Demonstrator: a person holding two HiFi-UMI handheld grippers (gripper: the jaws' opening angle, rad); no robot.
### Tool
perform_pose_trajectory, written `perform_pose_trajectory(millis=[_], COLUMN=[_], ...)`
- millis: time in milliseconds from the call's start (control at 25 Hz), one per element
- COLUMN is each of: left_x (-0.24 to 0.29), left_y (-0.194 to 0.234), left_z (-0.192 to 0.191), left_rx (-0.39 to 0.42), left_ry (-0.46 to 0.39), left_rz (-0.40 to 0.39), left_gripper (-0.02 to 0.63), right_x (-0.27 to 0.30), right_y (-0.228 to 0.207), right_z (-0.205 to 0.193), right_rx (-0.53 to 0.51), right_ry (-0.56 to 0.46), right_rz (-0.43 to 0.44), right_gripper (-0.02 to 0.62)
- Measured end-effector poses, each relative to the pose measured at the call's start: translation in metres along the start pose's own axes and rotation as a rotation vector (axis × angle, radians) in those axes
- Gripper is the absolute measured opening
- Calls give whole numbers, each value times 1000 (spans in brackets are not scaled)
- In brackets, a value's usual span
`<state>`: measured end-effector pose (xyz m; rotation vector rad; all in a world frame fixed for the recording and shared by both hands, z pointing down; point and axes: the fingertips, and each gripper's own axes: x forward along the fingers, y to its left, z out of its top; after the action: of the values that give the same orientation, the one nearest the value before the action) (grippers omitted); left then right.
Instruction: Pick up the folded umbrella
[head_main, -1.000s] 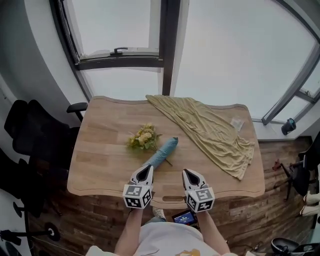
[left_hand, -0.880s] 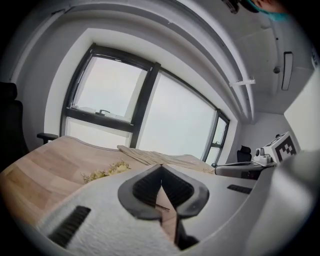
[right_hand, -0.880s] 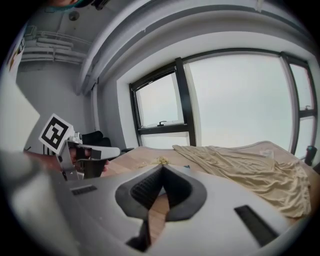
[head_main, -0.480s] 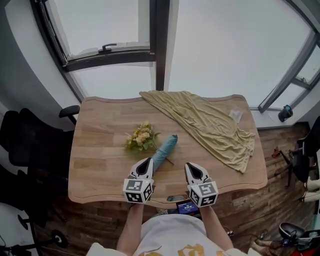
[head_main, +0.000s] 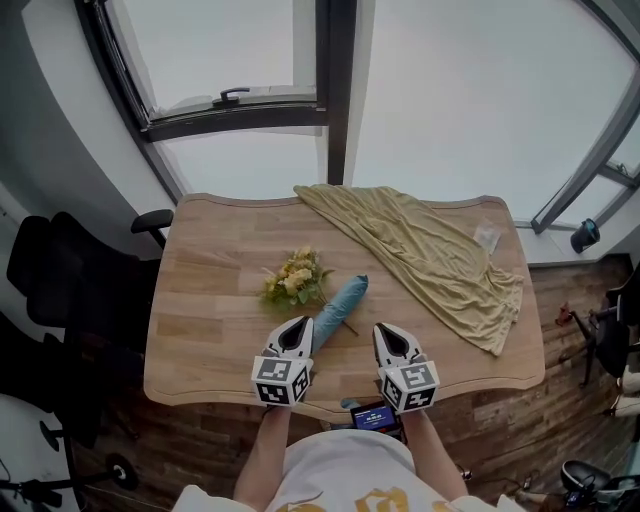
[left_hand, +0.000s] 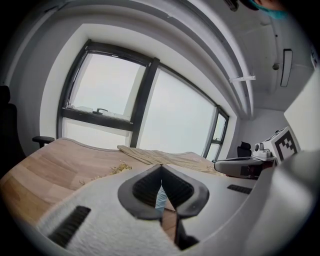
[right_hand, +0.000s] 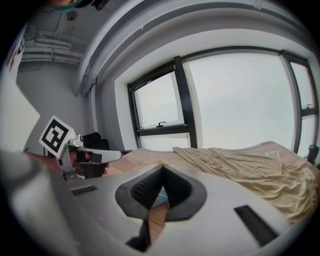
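Jaws shut tight and empty on left gripper (head_main: 297, 332) and right gripper (head_main: 388, 340), just short of folded umbrella (head_main: 340, 304) lying ahead between them on worktop (head_main: 200, 300); likely best to open wide before closing across its middle.

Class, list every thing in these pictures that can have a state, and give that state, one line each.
folded umbrella, closed, lying on the table, ungripped.
left gripper, jaws shut, empty.
right gripper, jaws shut, empty.
cloth, rumpled, spread on the table.
flower bunch, lying on its side.
phone, screen lit.
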<state>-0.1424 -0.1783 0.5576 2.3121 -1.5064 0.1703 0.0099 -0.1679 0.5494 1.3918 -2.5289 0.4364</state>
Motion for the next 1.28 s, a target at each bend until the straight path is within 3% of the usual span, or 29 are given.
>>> perform_pose_trajectory(millis=[520,800,1280], left_x=[21,43,77], left_y=[5,3,13], left_z=[-20,-39,-72], left_rx=[-14,119,110], left_ry=[69,187,341], left_rz=[-2,-15,-35], left_gripper=[20,20,21], right_x=[13,26,46], right_y=[-13,-21,-49], right_z=[-17,-26,-53], right_rx=[19,4,50], right_ry=[44,76,155], right_rz=[-1,-1,-12], right_gripper=[11,11,11])
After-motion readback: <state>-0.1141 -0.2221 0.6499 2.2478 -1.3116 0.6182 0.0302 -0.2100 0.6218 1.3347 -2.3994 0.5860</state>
